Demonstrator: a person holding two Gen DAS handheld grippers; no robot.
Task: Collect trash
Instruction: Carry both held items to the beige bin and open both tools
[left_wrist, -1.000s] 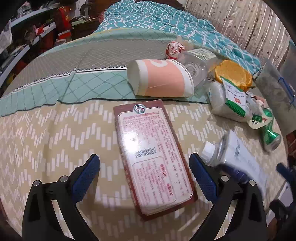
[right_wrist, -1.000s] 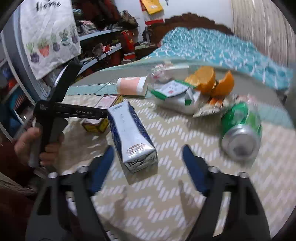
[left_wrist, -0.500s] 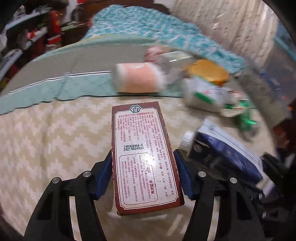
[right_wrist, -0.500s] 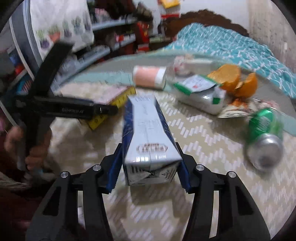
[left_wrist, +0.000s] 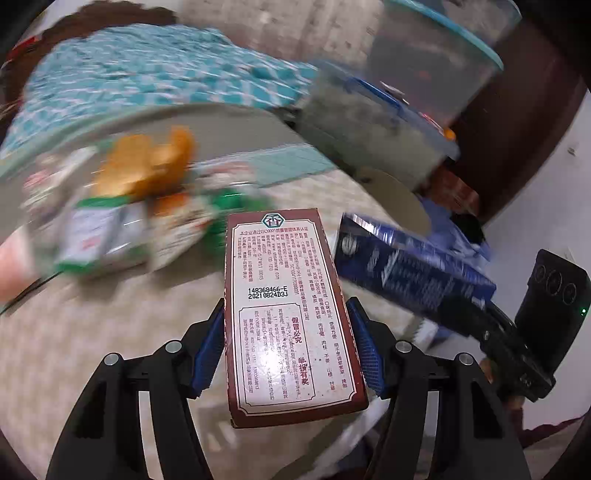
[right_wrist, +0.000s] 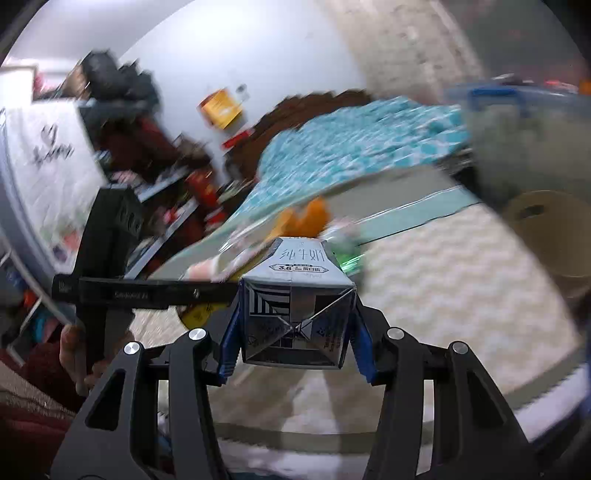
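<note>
My left gripper (left_wrist: 286, 317) is shut on a maroon flat box (left_wrist: 284, 295) with a white printed label, and holds it clear above the zigzag tablecloth (left_wrist: 110, 332). My right gripper (right_wrist: 295, 332) is shut on a blue and white milk carton (right_wrist: 295, 291), its folded bottom towards the camera. In the left wrist view the carton (left_wrist: 406, 266) hangs just right of the box. In the right wrist view the left gripper's black body (right_wrist: 147, 291) and the hand (right_wrist: 74, 347) holding it sit to the left of the carton.
Blurred trash lies on the table behind: orange peel (left_wrist: 147, 166), a green and white packet (left_wrist: 99, 236), a green can (left_wrist: 229, 199). Past the table's right edge stand a tan round bucket (right_wrist: 546, 229) and a clear lidded bin (left_wrist: 388, 122). A teal bed (left_wrist: 147, 74) lies beyond.
Both grippers closed, the left on the maroon box and the right on the milk carton. Both lifted their loads off the table and swung right, rolling as they went.
</note>
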